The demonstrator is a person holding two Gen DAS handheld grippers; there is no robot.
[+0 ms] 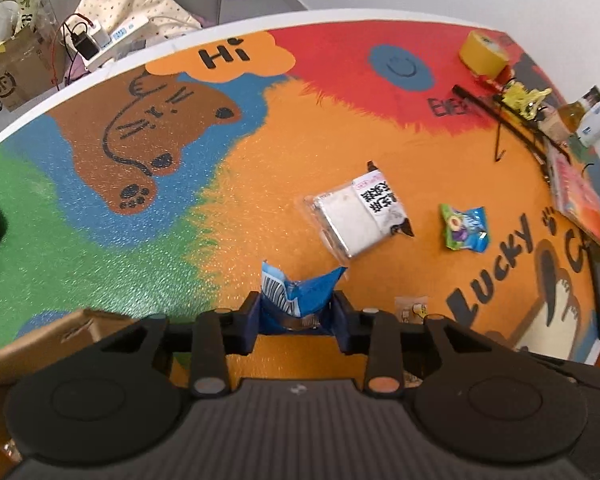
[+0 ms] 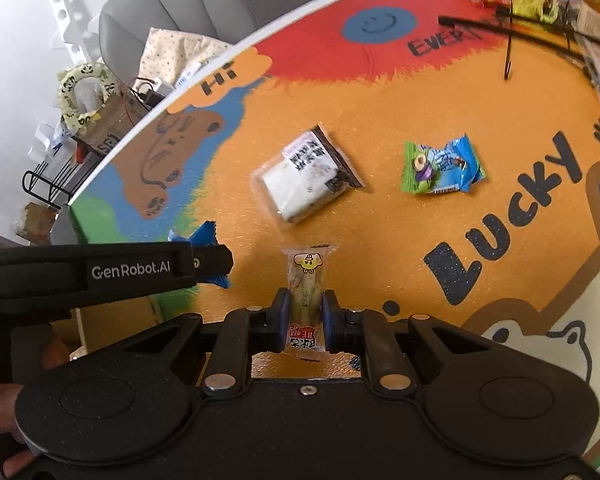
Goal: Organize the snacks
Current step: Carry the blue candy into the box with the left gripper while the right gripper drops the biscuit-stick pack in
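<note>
**A:** ok so what's each claw doing here? Left one first.

**B:** The left gripper (image 1: pixel 296 312) is pinched on a blue snack bag (image 1: pixel 296 294), both pads pressed into the crumpled bottom of it, with the torn-looking top corners sticking up past the fingertips. It's held just above the orange part of the printed table mat (image 1: pixel 260 168). You can also catch a bit of that blue bag in the right wrist view (image 2: pixel 204 236), poking out behind the left gripper's strap.

**A:** and the right?

**B:** The right gripper (image 2: pixel 305 316) is clamped on a small clear-wrapped snack bar (image 2: pixel 306 292), a long thin one with a little yellow cartoon at the far end and a red label near the palm. The bar runs lengthwise between the pads and sticks out forward.

**A:** what's still lying loose on the mat?

**B:** Two things. A clear packet with a white pastry and black-lettered label (image 1: pixel 360 216) sits flat near the middle of the orange area, and a green and blue candy wrapper (image 1: pixel 464 228) lies to its right, apart from it. Same pair in the right view: packet (image 2: pixel 306 176), wrapper (image 2: pixel 440 166).

**A:** anything near the left gripper?

**B:** A cardboard box (image 1: pixel 48 340) at the lower left, its edge right beside the gripper body. Can't see into it. At the far right edge of the table there's a roll of yellow tape (image 1: pixel 484 52), well away from the snacks.
</note>
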